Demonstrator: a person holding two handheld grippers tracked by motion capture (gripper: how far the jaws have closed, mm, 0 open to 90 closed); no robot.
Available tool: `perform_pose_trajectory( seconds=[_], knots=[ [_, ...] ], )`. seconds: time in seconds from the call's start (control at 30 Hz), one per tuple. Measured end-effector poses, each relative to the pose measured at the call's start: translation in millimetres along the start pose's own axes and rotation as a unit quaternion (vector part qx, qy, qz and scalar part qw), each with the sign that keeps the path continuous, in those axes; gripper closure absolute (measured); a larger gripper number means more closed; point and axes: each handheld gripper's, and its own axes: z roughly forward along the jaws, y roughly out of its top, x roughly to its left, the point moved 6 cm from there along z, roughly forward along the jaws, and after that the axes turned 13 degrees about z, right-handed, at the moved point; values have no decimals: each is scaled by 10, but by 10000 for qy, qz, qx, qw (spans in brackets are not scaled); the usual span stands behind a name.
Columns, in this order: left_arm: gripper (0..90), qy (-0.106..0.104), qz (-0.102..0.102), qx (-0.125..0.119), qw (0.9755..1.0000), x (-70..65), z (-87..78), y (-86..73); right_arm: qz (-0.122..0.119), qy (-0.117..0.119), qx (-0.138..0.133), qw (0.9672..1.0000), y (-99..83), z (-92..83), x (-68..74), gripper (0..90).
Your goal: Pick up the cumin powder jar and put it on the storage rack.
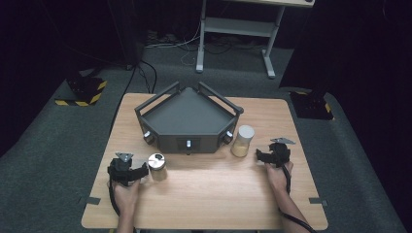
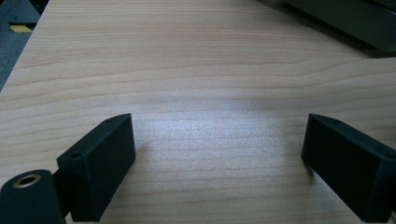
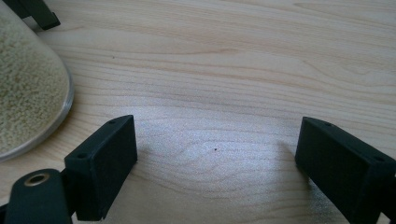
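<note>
- Left gripper [image 1: 145, 170] — fingers [image 2: 100, 165] spread wide, empty; the steel-lidded jar [image 1: 157, 166] stands just beside it on the table [image 1: 209, 194].
- Right gripper [image 1: 260, 155] — also wide and empty, near the grain jar [image 1: 243, 141].
- Judged: nothing grasped yet; all work remains.

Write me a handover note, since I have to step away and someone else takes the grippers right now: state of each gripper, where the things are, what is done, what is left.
Left gripper: open, nothing between its jaws, resting on the wooden table just left of the small metal-lidded jar.
Right gripper: open, nothing held, just right of the tall jar of pale grains, which stands upright with its lid on.
The dark angular device sits at the back centre of the table, its top bare.
Done: nothing visibly handled; both jars stand apart from the device.
Left: probably grasp a jar with each gripper; every step still lies ahead.
</note>
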Motion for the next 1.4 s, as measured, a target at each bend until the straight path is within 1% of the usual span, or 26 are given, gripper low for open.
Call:
perform_pose_trajectory(
  seconds=[0.33, 0.43, 0.5, 0.53, 0.63, 0.7, 0.8, 0.83, 0.9, 1.0, 1.1, 1.17, 1.2, 1.23, 1.27, 1.3, 1.33, 1.4],
  knots=[
    [93, -10, 12, 3, 10000, 1, 1, 1, -11, 1, -8, 10000, -1, 1, -1, 120],
    [93, -87, 86, -4, 9999, -4, 0, 5, -2, -1, 0, 10000, 0, 0, 0, 120],
    [92, -96, 96, -2, 9999, -4, 1, 7, -1, -2, -1, 10000, 0, 0, 0, 121],
    [88, -145, 107, -5, 9998, 7, 3, 7, -9, -1, -6, 10000, -1, 1, -1, 121],
    [67, -170, 121, 0, 9998, 10, 9, 12, -10, -2, -3, 10000, -1, 0, 0, 120],
    [54, -242, 155, 16, 9996, 29, 16, 18, -16, -3, -10, 10000, -3, -1, 1, 121],
    [33, -229, 130, 29, 9996, 33, 15, 17, -6, -5, -1, 10000, -2, -2, 3, 120],
    [14, -207, 106, 27, 9997, 32, 8, 10, -14, -6, -9, 10000, -4, -2, 3, 121],
    [4, -140, 144, 50, 9998, 23, -12, -5, -9, -8, -7, 10000, -5, -3, 5, 120],
    [4, -77, 193, 16, 9998, 24, -63, -44, -10, -8, -7, 10000, -6, -4, 7, 120],
    [5, -67, 193, -22, 9998, 39, -111, -75, -16, -5, -12, 10000, -7, -4, 6, 120],
    [5, -100, 186, -82, 9997, 56, -166, -110, -23, -2, -8, 10000, -7, -5, 7, 119],
    [5, -113, 216, -99, 9997, 60, -196, -125, -19, -2, -3, 10000, -7, -6, 8, 120],
    [6, -175, 281, -132, 9994, 59, -253, -156, -22, 1, -3, 10000, -8, -6, 9, 120],
    [6, -175, 281, -132, 9994, 59, -253, -156, -17, 2, -3, 10000, -9, -7, 11, 119],
    [6, -276, 399, -138, 9987, 51, -302, -180, -27, 1, -5, 10000, -9, -6, 10, 119],
    [7, -276, 399, -138, 9987, 51, -302, -180, -27, 1, -5, 10000, -9, -6, 10, 119],
    [9, -425, 558, -164, 9974, 28, -371, -213, -27, 3, -5, 10000, -9, -6, 10, 119]
  ],
)
